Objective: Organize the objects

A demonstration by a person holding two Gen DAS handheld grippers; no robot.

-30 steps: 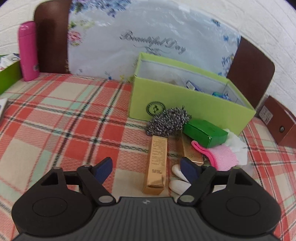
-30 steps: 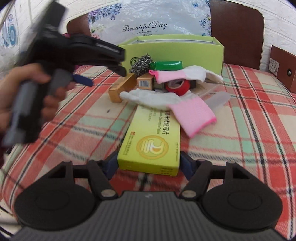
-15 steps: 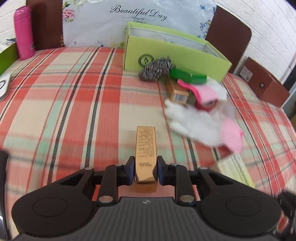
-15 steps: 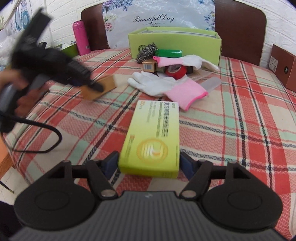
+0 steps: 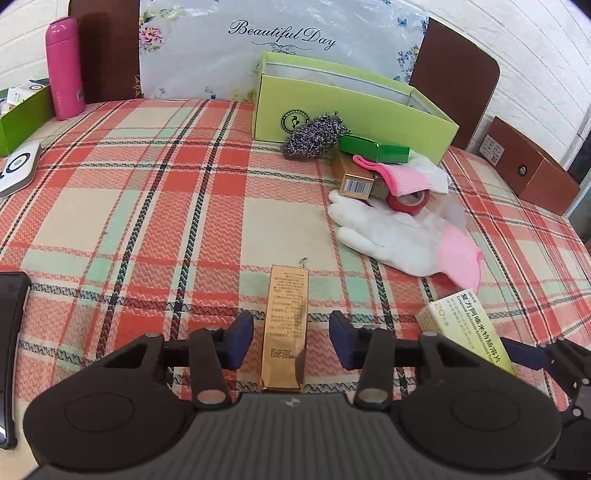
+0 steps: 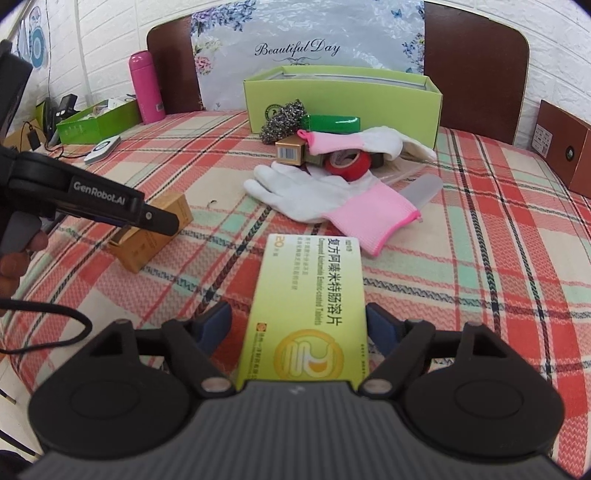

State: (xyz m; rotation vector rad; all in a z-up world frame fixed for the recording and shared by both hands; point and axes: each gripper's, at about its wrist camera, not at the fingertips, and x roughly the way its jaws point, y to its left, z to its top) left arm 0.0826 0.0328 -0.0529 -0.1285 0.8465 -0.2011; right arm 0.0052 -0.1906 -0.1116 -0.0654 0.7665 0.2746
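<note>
Gold cardboard carton, light and stiff, lies between the opening left gripper pads, untouched; grip its long sides. Green box waits at one o'clock.

"Beautiful Day" on floral bag; "GenRobot.AI" on left gripper; "20" on yellow-green box.

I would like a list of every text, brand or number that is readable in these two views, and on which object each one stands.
"Beautiful Day": flowered panel behind the table.
"WOODPECKER", small, around a round logo: large green box.
"GenRobot.AI": arm of the left gripper.
"20" and "Compound Azintamide Enteric-coated Tablets", beside Chinese characters: yellow-green medicine box.
Gold carton: fine print, too small to read.
Pink bottle: vertical lettering, blurred.
</note>
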